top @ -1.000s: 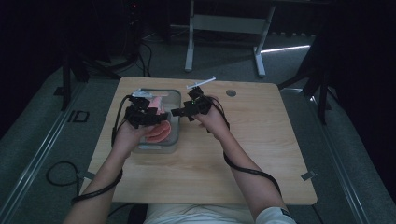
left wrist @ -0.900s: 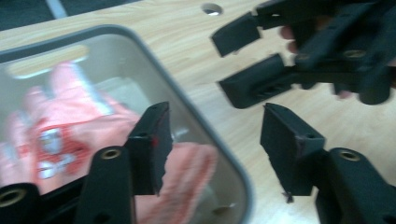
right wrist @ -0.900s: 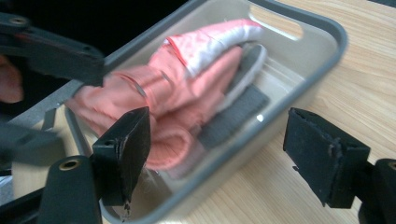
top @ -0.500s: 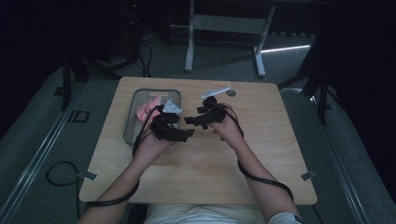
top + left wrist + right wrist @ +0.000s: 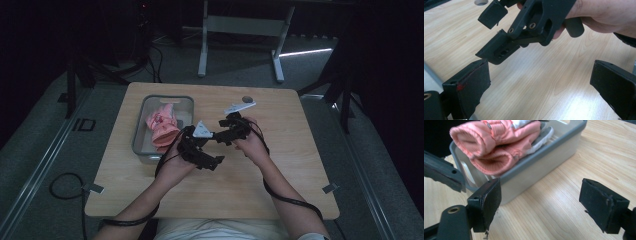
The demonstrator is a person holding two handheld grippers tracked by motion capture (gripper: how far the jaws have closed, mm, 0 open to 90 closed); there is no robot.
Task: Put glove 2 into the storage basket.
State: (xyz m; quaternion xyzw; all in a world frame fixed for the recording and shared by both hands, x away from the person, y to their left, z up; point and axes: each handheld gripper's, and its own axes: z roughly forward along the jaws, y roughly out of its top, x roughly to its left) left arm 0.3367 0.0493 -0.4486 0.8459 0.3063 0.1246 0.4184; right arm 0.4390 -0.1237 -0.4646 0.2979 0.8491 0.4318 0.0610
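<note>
Seen from the high view: a wooden tabletop (image 5: 300,165), a grey bin (image 5: 143,150) toward its left-rear part, and a pink garment (image 5: 162,127) bundled inside the bin, heaped against the wall nearest the hands. Also from there, just right of the bin, the left hand-held gripper (image 5: 212,162) and the right hand-held gripper (image 5: 220,137) held close together above bare wood, each with a pale three-cornered plate on top, cables trailing back along both forearms; beyond the bin's far right corner, a small round hole (image 5: 247,99) in the board. Too dark and small from above to read the jaws. Shown by the left gripper view instead: own two black jaws spread wide with nothing but wood grain between them, having just been opening, and the right hand-held gripper (image 5: 496,35) crossing just ahead, gripped by a hand (image 5: 604,15), its jaws parted and empty too. Given by the right gripper view alone: the garment (image 5: 496,145) up close, soft ribbed pink fabric rolled into thick folds with a white-and-grey piece tucked behind, rising above the rim of the bin (image 5: 536,170); own jaws wide apart, short of the bin's wall, gripping nothing, garment untouched.
</note>
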